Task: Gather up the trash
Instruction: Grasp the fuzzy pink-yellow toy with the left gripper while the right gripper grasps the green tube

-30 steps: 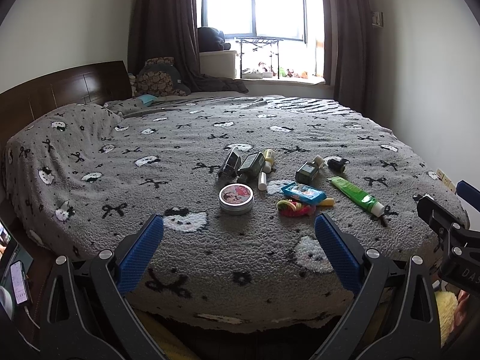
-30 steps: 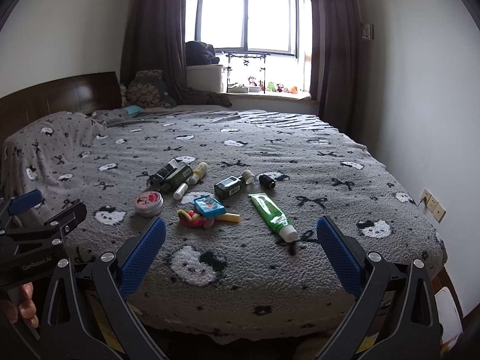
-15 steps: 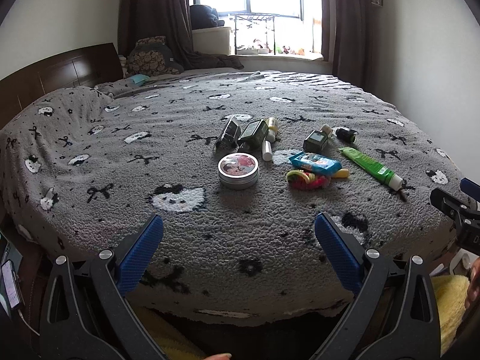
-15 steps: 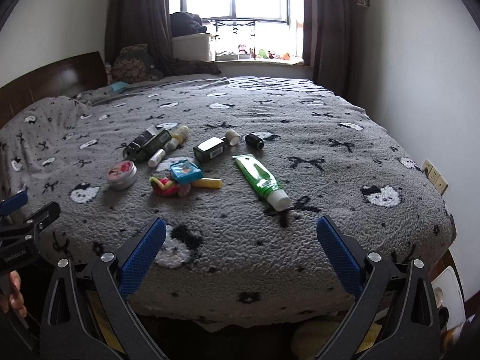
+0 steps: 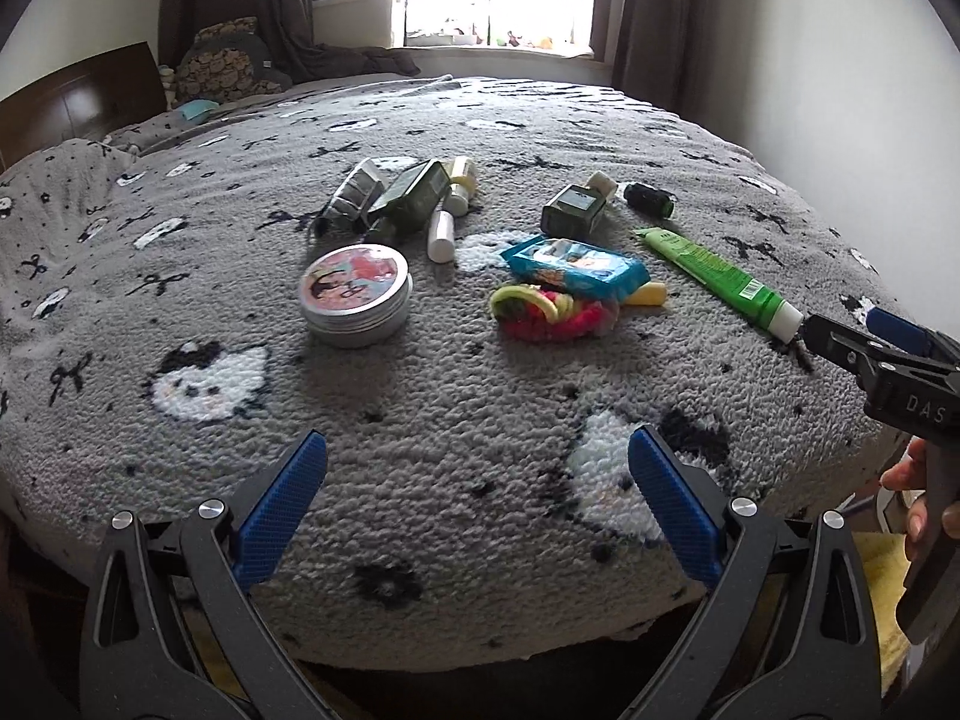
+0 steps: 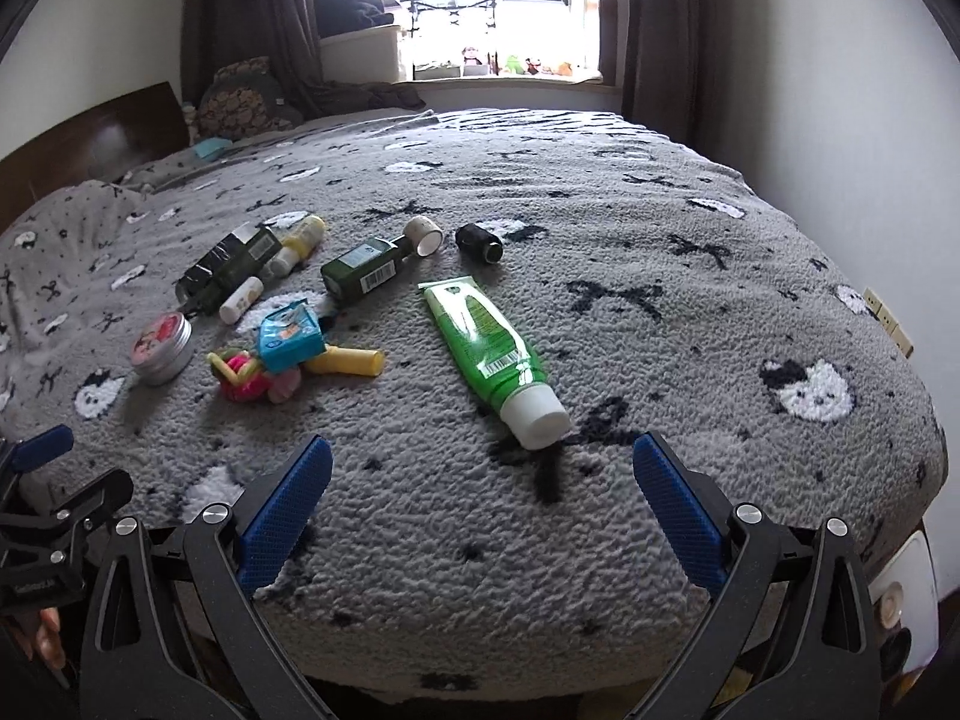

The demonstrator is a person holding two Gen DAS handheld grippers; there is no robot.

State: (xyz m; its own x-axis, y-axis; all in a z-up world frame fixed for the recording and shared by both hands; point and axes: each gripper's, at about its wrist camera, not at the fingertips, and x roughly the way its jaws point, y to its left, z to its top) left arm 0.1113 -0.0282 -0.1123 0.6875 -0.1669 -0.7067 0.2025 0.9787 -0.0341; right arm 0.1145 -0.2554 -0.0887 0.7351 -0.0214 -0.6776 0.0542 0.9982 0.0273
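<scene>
- 2 hand-held grippers are hovering over the near edge of the grey fleece bedspread: the left gripper and the right gripper are each spread wide, gripping nothing.
- Lying just beyond the right gripper is the green plastic tube with a white cap, cap pointing at the near edge.
- Sitting nearer the left edge is the round metal tin with a pink printed lid, well apart from both grippers.
- Resting between them are the blue plastic wrapper packet and the 2 dark green rectangular bottles.
</scene>
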